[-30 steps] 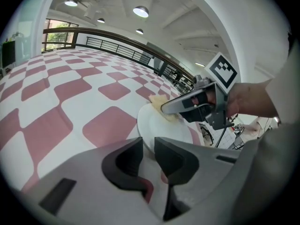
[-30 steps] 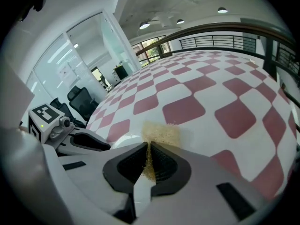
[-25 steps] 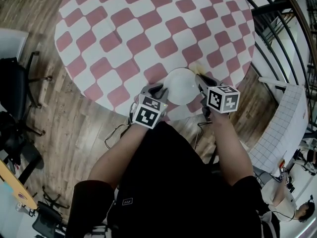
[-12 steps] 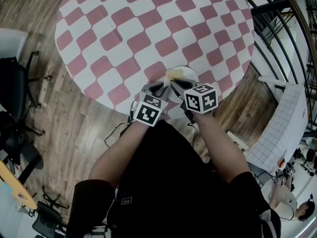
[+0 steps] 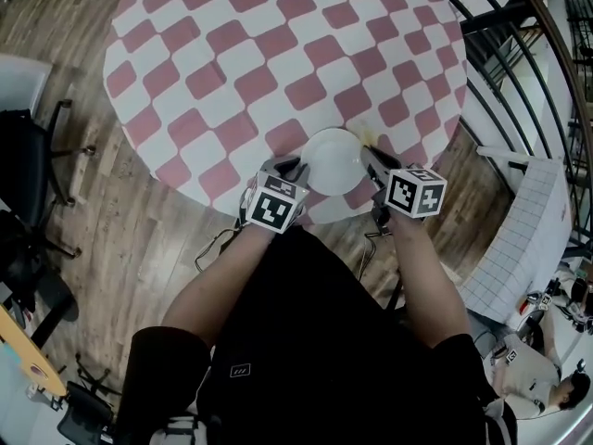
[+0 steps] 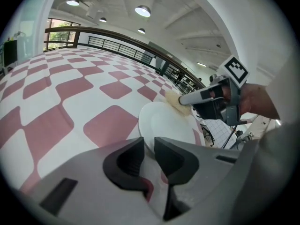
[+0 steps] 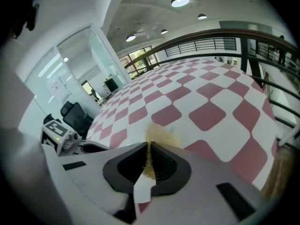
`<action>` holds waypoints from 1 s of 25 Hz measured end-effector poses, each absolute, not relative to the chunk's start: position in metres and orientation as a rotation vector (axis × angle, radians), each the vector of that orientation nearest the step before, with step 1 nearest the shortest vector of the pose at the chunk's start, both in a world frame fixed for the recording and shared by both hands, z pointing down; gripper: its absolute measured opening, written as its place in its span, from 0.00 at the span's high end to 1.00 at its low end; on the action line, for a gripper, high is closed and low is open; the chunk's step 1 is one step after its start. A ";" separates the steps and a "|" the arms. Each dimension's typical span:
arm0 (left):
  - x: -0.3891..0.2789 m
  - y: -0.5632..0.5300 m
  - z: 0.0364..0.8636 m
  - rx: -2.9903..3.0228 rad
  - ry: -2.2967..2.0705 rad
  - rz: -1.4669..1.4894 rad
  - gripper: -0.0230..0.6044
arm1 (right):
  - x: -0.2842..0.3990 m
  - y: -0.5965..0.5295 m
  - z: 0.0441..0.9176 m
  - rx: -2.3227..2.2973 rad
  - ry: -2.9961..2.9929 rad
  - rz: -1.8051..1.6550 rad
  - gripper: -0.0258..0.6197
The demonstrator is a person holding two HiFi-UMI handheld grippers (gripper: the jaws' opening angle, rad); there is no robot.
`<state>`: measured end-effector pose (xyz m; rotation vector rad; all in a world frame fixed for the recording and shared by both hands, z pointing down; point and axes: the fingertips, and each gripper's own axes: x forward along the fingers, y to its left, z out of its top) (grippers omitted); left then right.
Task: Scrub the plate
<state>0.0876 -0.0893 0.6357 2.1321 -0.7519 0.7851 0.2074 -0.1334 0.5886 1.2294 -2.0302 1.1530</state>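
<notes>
A white plate (image 5: 332, 160) lies near the front edge of the checkered table (image 5: 241, 72). My left gripper (image 5: 298, 168) is shut on the plate's near-left rim; in the left gripper view the plate (image 6: 166, 125) runs out from between the jaws of that gripper (image 6: 149, 149). At the plate's right edge, my right gripper (image 5: 371, 156) is shut on a yellow sponge (image 5: 368, 137). The sponge (image 7: 161, 135) sticks out past the closed jaws in the right gripper view, and the sponge (image 6: 176, 101) touches the plate's far rim.
The round table carries a pink-and-white checkered cloth and stands on a wood floor. A black office chair (image 5: 28, 165) stands to the left. A dark railing (image 5: 519, 35) and a white gridded board (image 5: 523, 239) are on the right, with a person (image 5: 537, 387) at lower right.
The right gripper swept the sponge left across the plate half a second ago and is now back at the plate's right edge. The left gripper stayed clamped on the rim.
</notes>
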 end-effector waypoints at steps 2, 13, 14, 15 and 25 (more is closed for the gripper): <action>0.087 -0.089 0.635 2.138 -0.750 0.777 0.85 | 0.175 -0.118 0.585 1.119 -2.104 1.176 0.91; 0.089 -0.092 0.634 2.165 -0.752 0.773 0.86 | 0.104 -0.086 0.626 0.860 -2.088 1.196 0.91; 0.090 -0.092 0.634 2.173 -0.749 0.781 0.86 | 0.104 -0.083 0.625 0.850 -2.088 1.203 0.91; 0.089 -0.091 0.635 2.180 -0.748 0.791 0.86 | 0.104 -0.080 0.626 0.847 -2.088 1.212 0.91; 0.088 -0.096 0.638 2.200 -0.765 0.791 0.86 | 0.130 -0.050 0.628 0.797 -2.033 1.236 0.91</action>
